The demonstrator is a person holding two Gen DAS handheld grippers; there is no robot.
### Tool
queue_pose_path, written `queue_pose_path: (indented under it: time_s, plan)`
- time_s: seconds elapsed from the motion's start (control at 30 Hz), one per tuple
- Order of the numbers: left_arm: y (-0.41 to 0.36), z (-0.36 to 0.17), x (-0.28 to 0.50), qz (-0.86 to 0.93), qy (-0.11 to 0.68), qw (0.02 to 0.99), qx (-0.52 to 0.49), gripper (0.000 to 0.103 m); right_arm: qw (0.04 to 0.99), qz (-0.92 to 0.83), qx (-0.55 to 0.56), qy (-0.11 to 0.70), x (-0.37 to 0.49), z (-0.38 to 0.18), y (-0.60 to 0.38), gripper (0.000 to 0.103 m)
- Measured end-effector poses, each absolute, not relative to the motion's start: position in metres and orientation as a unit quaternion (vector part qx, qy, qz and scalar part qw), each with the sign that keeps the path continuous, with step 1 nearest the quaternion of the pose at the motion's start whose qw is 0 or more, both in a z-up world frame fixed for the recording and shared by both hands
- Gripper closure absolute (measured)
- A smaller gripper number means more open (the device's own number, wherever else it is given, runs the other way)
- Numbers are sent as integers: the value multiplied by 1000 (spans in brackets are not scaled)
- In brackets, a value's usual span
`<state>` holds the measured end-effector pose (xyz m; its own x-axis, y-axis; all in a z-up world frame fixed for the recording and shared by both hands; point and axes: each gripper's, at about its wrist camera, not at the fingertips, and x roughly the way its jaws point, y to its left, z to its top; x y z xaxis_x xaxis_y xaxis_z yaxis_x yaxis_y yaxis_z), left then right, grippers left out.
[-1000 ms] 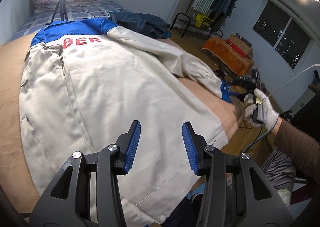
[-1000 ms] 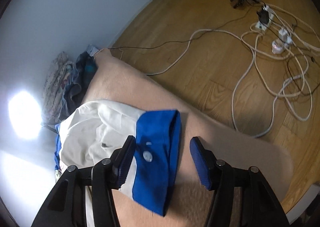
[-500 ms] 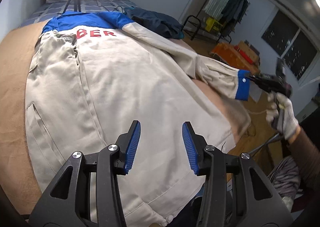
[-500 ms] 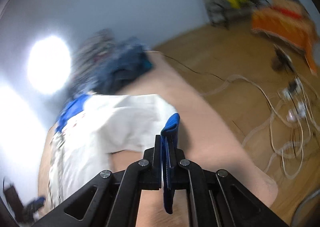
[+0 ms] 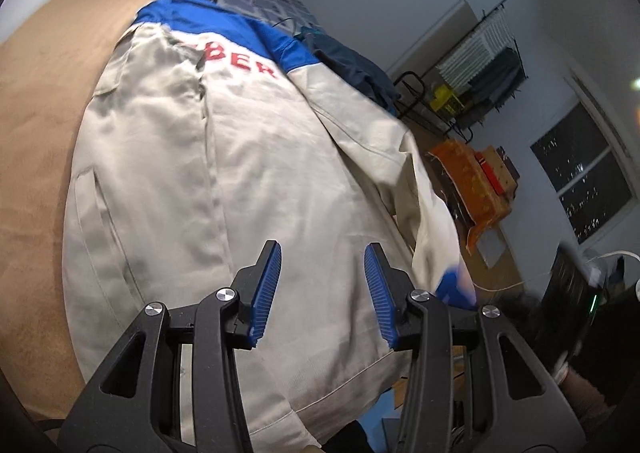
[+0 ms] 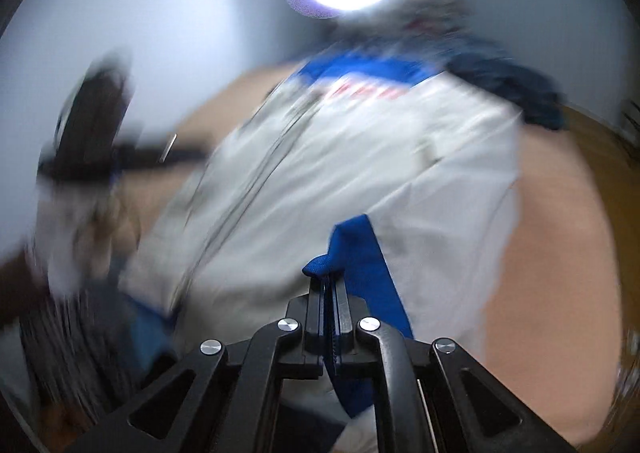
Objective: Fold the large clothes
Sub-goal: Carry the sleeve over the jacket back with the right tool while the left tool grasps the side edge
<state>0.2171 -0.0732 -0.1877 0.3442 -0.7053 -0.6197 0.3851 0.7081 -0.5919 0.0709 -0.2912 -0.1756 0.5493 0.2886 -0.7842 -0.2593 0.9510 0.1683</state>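
Tan fabric-covered table (image 5: 36, 157) runs well past the jacket's left side; its right edge drops to wood floor (image 6: 600, 141). Cream jacket (image 5: 224, 173), blue yoke and red lettering at the far end, lies flat across the table, hem nearest me. My left gripper (image 5: 322, 293) hangs over the hem, ribbed blue pads apart, nothing between them. My right gripper (image 6: 329, 309) is clamped on the blue cuff (image 6: 360, 253), sleeve (image 5: 384, 141) lifted over the body. Right view blurred.
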Motion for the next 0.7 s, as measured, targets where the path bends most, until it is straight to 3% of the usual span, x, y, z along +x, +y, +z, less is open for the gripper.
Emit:
queue_pose_path:
  time_s: [0.23, 0.3, 0.37, 0.43, 0.7]
  plan:
    - [-81, -207, 219, -347, 496, 773, -191, 57, 805, 264, -88, 524, 41, -237, -227, 103]
    - [-86, -213, 218, -348, 503, 768, -192, 42, 806, 263, -88, 524, 37, -240, -229, 102]
    - [-92, -220, 218, -351, 514, 757, -198, 42, 805, 275, -68, 520, 35, -237, -235, 96]
    - [-98, -227, 220, -349, 527, 747, -205, 42, 811, 295, -34, 504, 32, -222, -246, 71]
    - [-135, -255, 217, -353, 572, 719, -176, 42, 855, 256, 114, 437, 49, -188, -325, 61]
